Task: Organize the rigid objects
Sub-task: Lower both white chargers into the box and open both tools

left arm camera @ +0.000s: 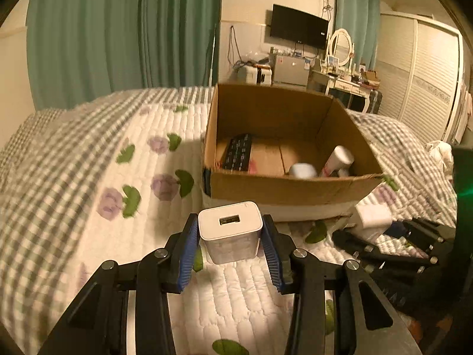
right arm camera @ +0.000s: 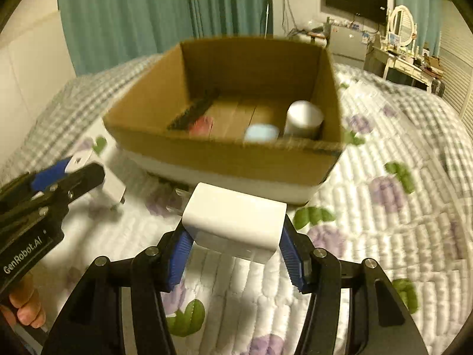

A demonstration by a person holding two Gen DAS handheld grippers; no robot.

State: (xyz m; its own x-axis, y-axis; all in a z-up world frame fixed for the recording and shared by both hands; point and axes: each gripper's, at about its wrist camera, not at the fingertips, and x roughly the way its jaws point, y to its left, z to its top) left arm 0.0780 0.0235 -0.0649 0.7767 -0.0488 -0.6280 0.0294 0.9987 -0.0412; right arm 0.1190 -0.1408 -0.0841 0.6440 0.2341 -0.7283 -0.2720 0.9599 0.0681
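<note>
My left gripper (left arm camera: 230,230) is shut on a white USB charger (left arm camera: 230,233), held above the quilt just in front of the open cardboard box (left arm camera: 283,189). My right gripper (right arm camera: 233,233) is shut on a second, wider white charger (right arm camera: 235,222), also just in front of the box (right arm camera: 224,159). Inside the box lie a black remote (left arm camera: 238,152), a white tube (left arm camera: 338,159), a white bottle (right arm camera: 303,118) and a pale blue cap (right arm camera: 261,133). The left gripper with its charger also shows at the left of the right wrist view (right arm camera: 88,171). The right gripper shows at the right of the left wrist view (left arm camera: 384,233).
The box stands on a bed with a white flowered quilt (left arm camera: 147,192) and a grey checked cover (left arm camera: 44,177). Green curtains (left arm camera: 118,29), a wall TV (left arm camera: 298,26), a dresser with a mirror (left arm camera: 340,59) and a wardrobe (left arm camera: 422,74) are beyond the bed.
</note>
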